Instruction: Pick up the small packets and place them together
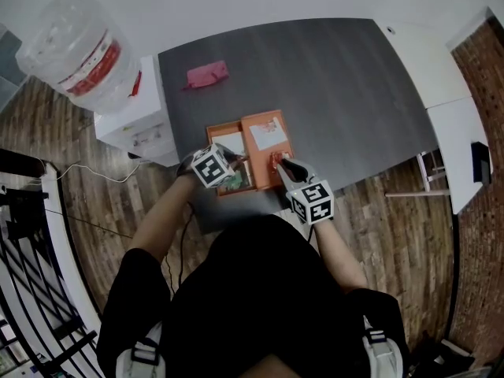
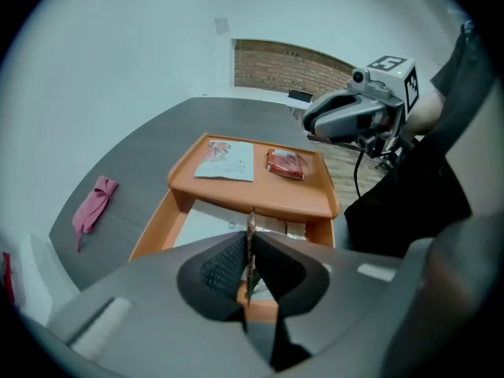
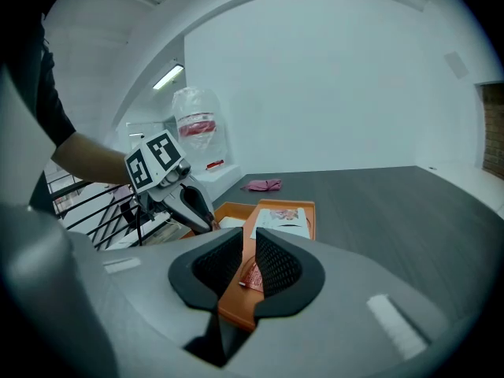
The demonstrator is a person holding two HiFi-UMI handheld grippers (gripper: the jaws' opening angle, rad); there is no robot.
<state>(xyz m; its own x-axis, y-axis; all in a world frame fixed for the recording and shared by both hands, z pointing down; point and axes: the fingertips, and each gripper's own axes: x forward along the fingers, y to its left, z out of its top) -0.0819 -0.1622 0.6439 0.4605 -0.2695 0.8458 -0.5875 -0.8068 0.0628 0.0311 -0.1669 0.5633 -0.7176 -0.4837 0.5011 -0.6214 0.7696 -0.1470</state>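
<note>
An open orange box [image 1: 223, 181] lies near the dark table's front edge, with its orange lid [image 1: 264, 152] beside it. On the lid rest a white leaflet [image 2: 224, 161] and a red small packet [image 2: 285, 164]. My left gripper [image 2: 250, 252] hangs over the box, shut on a thin small packet [image 2: 251, 225] seen edge-on between its pads. More packets [image 2: 287, 229] lie in the box under the lid's edge. My right gripper [image 3: 249, 262] is closed on the lid's near rim [image 3: 236, 294], and the red packet [image 3: 252, 278] shows just beyond its pads.
A pink cloth [image 1: 207, 75] lies on the grey table [image 1: 346, 93] at the far left. A water bottle [image 1: 79, 50] sits on a white dispenser left of the table. A white desk [image 1: 441, 77] adjoins on the right. Black railing [image 1: 31, 290] runs at left.
</note>
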